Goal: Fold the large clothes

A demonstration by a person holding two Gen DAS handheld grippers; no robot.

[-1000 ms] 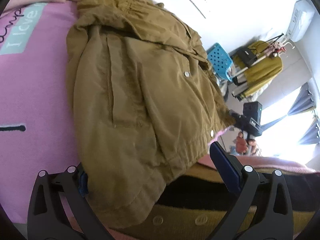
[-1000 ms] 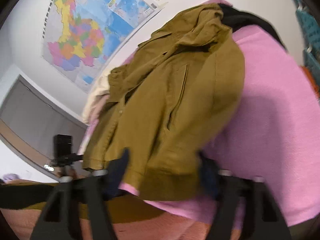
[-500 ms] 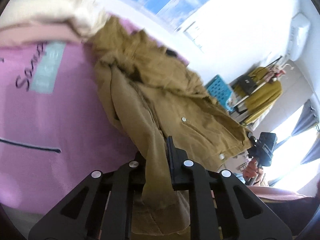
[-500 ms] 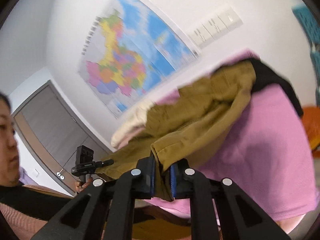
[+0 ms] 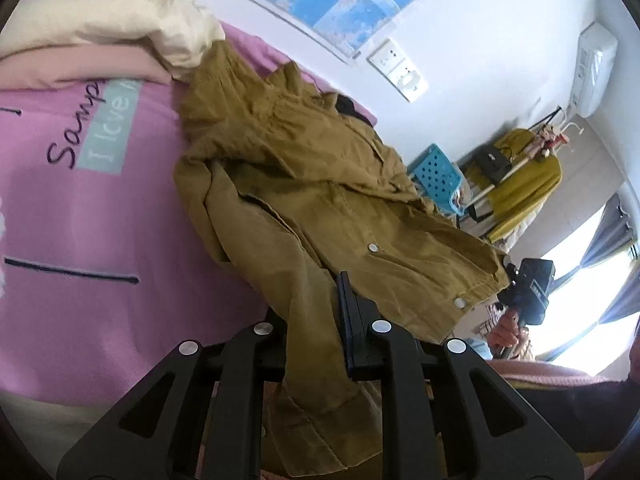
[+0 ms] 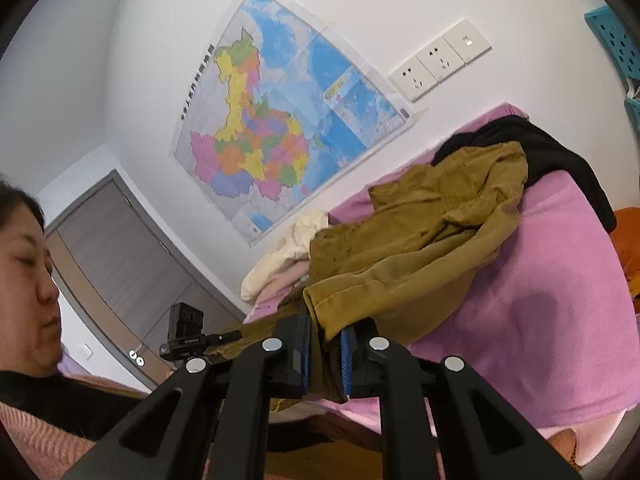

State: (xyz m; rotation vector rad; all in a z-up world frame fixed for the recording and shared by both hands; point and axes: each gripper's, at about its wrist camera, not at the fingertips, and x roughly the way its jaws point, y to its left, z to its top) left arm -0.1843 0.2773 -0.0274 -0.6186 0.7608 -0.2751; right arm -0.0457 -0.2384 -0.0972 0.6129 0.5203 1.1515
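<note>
Two hand-held grippers, left [image 5: 316,332] and right [image 6: 325,354], each pinch one brown jacket [image 5: 320,184] on a pink bed [image 5: 100,240].

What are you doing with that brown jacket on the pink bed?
A person is folding a brown jacket that lies on a bed with a pink cover. Each hand holds a gripper, and both are clamped on the jacket's bottom hem. The left gripper pinches one hem corner, the right gripper the other, so the near edge is lifted off the cover while the collar end rests by a cream blanket. A black garment lies beside the collar. No fold has been made yet.
</note>
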